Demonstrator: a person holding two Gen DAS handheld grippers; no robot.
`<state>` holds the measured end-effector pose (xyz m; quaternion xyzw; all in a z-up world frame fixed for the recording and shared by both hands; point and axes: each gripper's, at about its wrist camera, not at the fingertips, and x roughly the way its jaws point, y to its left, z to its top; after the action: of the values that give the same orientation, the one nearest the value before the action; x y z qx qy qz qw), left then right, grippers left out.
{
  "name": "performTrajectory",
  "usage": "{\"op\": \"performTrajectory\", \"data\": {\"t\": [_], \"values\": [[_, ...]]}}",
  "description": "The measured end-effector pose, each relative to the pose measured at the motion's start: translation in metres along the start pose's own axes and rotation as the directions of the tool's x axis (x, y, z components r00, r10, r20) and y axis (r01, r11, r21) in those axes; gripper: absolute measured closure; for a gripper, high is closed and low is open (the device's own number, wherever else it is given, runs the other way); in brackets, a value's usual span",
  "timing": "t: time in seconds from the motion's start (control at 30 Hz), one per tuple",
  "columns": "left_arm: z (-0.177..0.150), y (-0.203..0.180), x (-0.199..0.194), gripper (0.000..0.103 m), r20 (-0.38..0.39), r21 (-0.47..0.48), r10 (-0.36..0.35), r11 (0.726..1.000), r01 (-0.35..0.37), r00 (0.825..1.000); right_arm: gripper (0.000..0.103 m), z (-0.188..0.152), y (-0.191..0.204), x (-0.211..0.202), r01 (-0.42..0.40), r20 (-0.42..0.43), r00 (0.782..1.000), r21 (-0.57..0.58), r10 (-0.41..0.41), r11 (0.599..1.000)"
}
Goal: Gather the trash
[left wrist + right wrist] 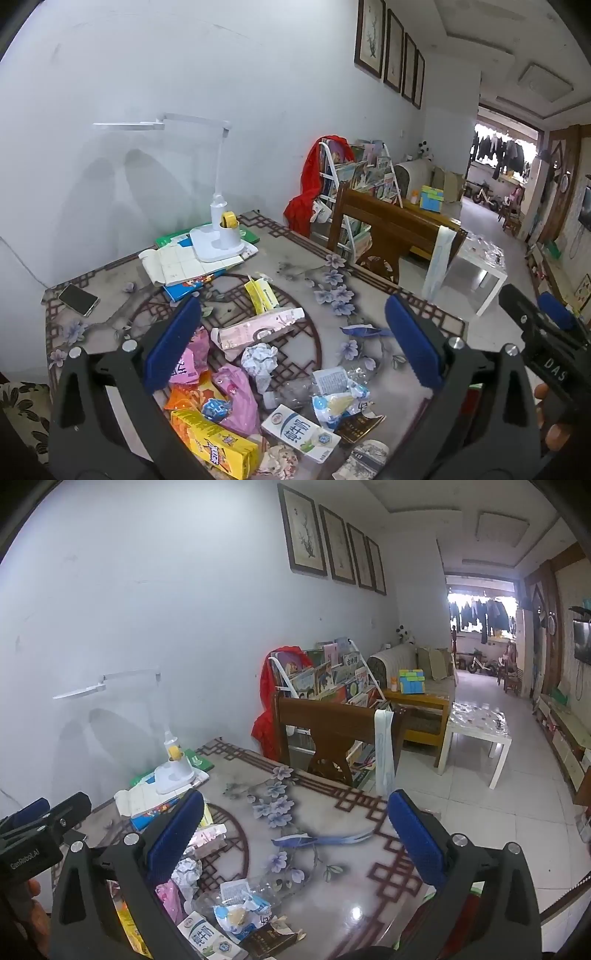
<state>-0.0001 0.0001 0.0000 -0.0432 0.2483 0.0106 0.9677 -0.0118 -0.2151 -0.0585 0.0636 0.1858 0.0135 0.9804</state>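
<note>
**Litter heaped on the patterned bench, both claws wide and empty**

We look down a long room with a pale wall point(166, 92) carrying four framed pictures point(332, 542), tiled floor, a white side table point(476, 734) and a doorway hung with dark clothes at the far end. A rack of children's books point(332, 679) draped with red cloth stands behind a wooden chair point(373, 229), which is pushed against the bench's far edge.

Our landmark is the white desk lamp point(218, 229), standing on papers and books at the bench's point(295, 258) back corner by the wall. The bench top has a floral and lattice pattern.

The trash lies in front of the lamp, toward us: a yellow wrapper point(260, 293) nearest it, then a pink carton point(258, 326), a crumpled paper ball point(260, 358), pink bags, a yellow box point(218, 446), a white milk carton point(299, 432) and a clear crushed bottle. A blue scrap point(321, 838) lies apart, to the lamp's right.

The left claw point(291, 339) hangs over the heap, its blue pads spread fully with nothing between them. The right claw point(295, 838) is equally wide, empty, over barer bench around the blue scrap.

Only the left view shows a phone point(78, 299) left of the lamp and the whole yellow box. Only the right view shows the wall screen at the far right. Each view catches the other claw at its edge.
</note>
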Motion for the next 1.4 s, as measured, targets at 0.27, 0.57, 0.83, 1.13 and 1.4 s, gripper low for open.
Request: {"op": "performTrajectory", "data": {"t": [0.27, 0.57, 0.83, 1.13, 1.4], "values": [[-0.0001, 0.0001, 0.0002, 0.005, 0.0, -0.004, -0.001, 1.0, 0.001, 1.0, 0.007, 0.0001, 0.0002, 0.0, 0.007, -0.003, 1.0, -0.006, -0.007, 1.0], [-0.0002, -0.0001, 0.0002, 0.005, 0.0, -0.002, 0.0, 1.0, 0.0, 1.0, 0.007, -0.0007, -0.001, -0.0002, 0.008, -0.008, 1.0, 0.003, -0.008, 1.0], [-0.0003, -0.0004, 0.0004, 0.005, -0.002, 0.0, 0.001, 1.0, -0.001, 1.0, 0.007, -0.0007, -0.0009, -0.0003, 0.007, -0.013, 1.0, 0.004, -0.007, 1.0], [-0.0001, -0.0004, 0.0007, 0.005, -0.005, 0.001, 0.002, 1.0, -0.002, 1.0, 0.007, -0.0009, -0.0014, 0.0003, 0.006, -0.016, 1.0, 0.006, -0.006, 1.0], [0.0, -0.0005, 0.001, 0.005, -0.008, 0.002, 0.002, 1.0, -0.002, 1.0, 0.007, -0.0053, -0.0018, 0.0019, 0.007, -0.018, 1.0, 0.008, -0.006, 1.0]]}}
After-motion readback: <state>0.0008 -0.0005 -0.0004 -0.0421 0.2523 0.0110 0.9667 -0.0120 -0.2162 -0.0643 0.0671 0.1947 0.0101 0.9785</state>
